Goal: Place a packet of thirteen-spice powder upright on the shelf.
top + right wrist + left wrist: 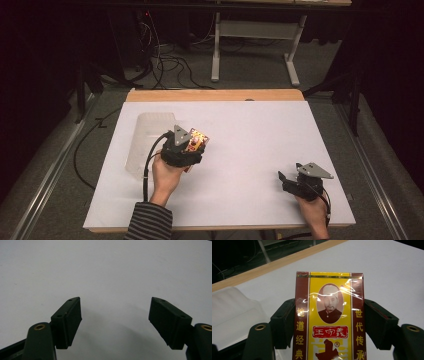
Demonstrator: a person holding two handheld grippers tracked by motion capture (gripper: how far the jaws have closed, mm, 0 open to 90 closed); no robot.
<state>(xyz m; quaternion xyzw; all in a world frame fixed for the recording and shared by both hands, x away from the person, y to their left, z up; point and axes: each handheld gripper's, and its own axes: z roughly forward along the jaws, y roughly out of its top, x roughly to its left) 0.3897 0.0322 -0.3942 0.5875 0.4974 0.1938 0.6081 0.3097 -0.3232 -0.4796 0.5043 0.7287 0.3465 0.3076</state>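
White table (pixel 250 165), dark room | left gripper (pixel 192 145) clamps packet (pixel 329 315) | right gripper (pixel 286 181) fingers apart

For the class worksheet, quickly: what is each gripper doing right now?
Left gripper: closed on the red-and-yellow packet.
Right gripper: open, holding nothing, over the white table.

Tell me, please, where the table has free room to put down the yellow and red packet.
The wide white patch between the left tool holding the packet and the right tool is bare, up to the far wooden edge. It is crowded at the left, beside the clear plastic container.
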